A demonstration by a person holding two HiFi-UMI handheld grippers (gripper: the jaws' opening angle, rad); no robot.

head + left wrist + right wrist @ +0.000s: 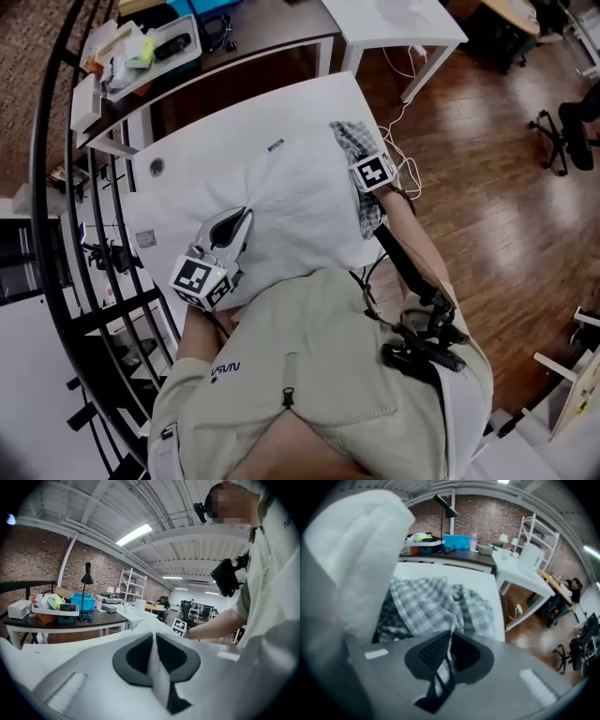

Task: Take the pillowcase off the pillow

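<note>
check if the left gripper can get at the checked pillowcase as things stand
Probably not now. The left gripper is shut on the white pillow at its near edge, and the pillowcase is bunched at the far end, with the pillow's length between them. The right gripper grips it.

Left gripper point(153, 641), right gripper point(449, 640) clamped (right tilted downward).

Head view steeply downward; gripper views close on pillow point(291, 220)

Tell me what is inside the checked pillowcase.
One end of the white pillow goes into the checked pillowcase, which is bunched at that end on the white table. How far in the pillow reaches is covered by the cloth.
</note>
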